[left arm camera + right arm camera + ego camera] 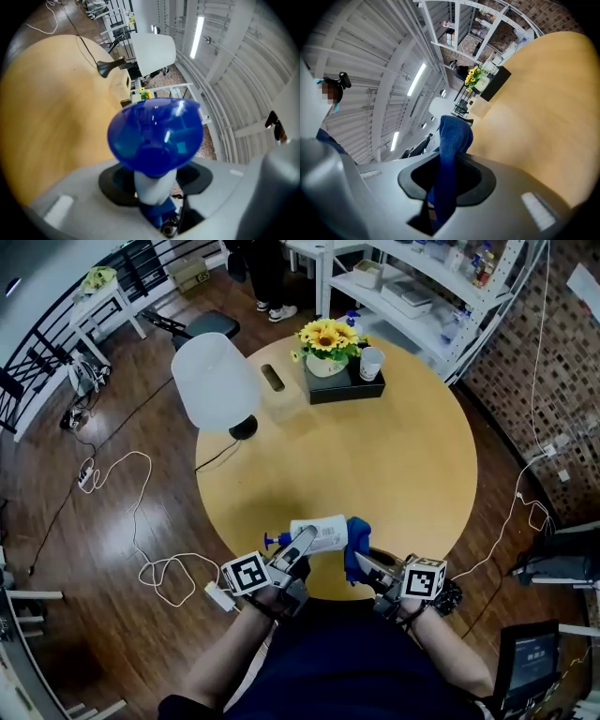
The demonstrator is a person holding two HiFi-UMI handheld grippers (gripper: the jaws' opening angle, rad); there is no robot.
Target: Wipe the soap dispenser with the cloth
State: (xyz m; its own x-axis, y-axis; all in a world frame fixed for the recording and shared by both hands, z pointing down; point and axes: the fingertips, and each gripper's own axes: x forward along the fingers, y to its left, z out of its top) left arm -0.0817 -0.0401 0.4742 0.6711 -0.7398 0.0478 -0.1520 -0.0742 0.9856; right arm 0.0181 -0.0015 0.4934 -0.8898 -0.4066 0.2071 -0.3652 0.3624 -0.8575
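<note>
The soap dispenser [321, 532] is a white bottle with a blue pump [274, 540]. It is held sideways over the near edge of the round wooden table [394, 460]. My left gripper [301, 540] is shut on it near the pump end. In the left gripper view the blue pump head [155, 133] fills the middle and the white neck [152, 187] sits between the jaws. A blue cloth [356, 544] touches the bottle's right end, and my right gripper [362, 560] is shut on it. In the right gripper view the cloth [449, 154] hangs up out of the jaws.
A white lamp [215, 382] stands at the table's far left, its cord running off the edge. A black tray [343, 386] with sunflowers [328, 337] and a white cup [371, 363] sits at the back. White cables [141, 521] lie on the floor at left. White shelves [422, 287] stand behind.
</note>
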